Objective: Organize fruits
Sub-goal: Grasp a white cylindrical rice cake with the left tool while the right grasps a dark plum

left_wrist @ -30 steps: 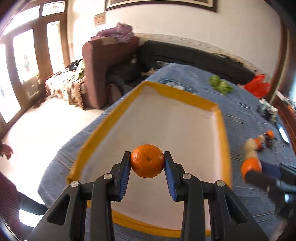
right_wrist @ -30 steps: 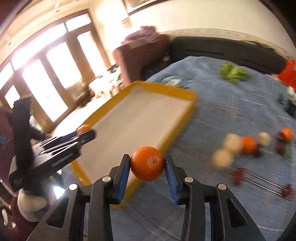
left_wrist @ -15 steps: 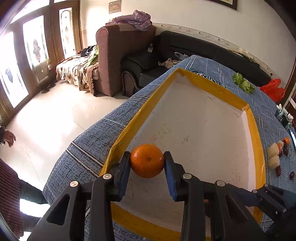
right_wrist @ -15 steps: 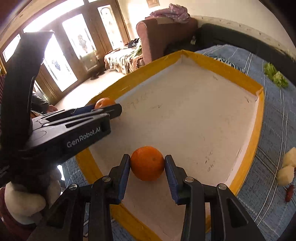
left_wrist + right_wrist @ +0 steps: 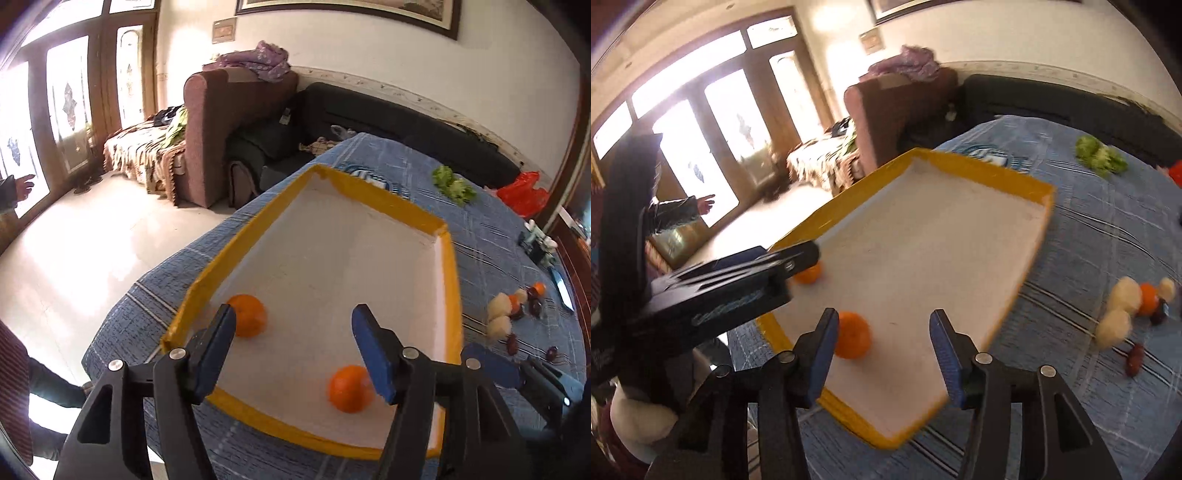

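Both oranges (image 5: 248, 320) (image 5: 350, 388) now released onto tray (image 5: 369, 273), tongs (image 5: 293, 349) (image 5: 882, 352) spread

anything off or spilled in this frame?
Nothing spilled. Two round orange fruits sit loose in the yellow-rimmed white tray. Both grippers are open. The remaining fruit pile sits on the blue cloth.

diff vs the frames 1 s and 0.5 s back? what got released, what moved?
Both grippers let go. The left gripper and right gripper each held an orange; their jaws now stand open and empty. The left's orange lies in the tray's near-left corner, the right's orange toward the near edge. Both grippers have pulled back from the tray. The loose fruit on the blue cloth stayed put.
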